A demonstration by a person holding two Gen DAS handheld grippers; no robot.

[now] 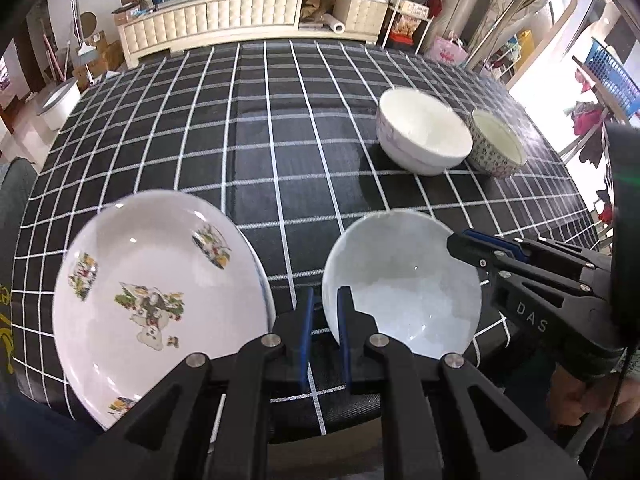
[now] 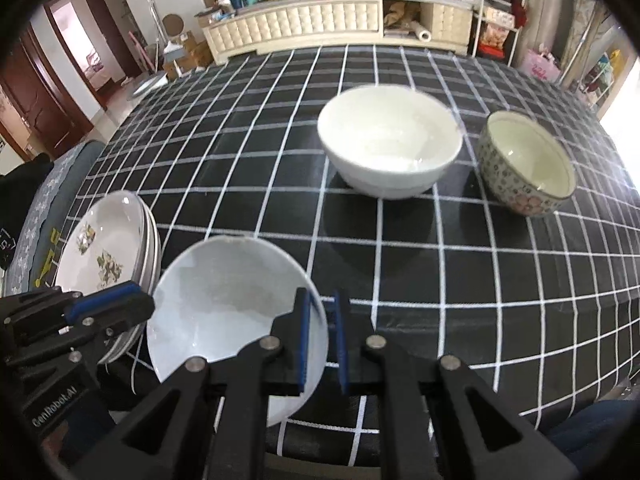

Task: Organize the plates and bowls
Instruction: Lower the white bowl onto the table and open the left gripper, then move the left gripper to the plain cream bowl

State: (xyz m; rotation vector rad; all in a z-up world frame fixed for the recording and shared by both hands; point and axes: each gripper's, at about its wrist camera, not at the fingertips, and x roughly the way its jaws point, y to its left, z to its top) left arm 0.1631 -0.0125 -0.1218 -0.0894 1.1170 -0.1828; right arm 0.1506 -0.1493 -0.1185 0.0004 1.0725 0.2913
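Both grippers hold a pale blue-white bowl (image 1: 404, 280) (image 2: 224, 296) over the near edge of the table. My left gripper (image 1: 325, 298) (image 2: 142, 304) is shut on its left rim. My right gripper (image 2: 323, 300) (image 1: 456, 242) is shut on the opposite rim. The bowl looks tilted. To its left lies a stack of floral plates (image 1: 160, 292) (image 2: 104, 248). Farther back on the right stand a large white bowl (image 1: 424, 136) (image 2: 388, 144) and, right beside it, a smaller patterned bowl (image 1: 498, 146) (image 2: 528, 164).
A black cloth with white checks covers the table (image 1: 260, 140) (image 2: 440, 280). A cream sideboard (image 1: 248, 20) stands beyond the far edge and wire shelves (image 1: 412, 8) to the right. A person's hand (image 1: 576, 400) grips the right tool's handle.
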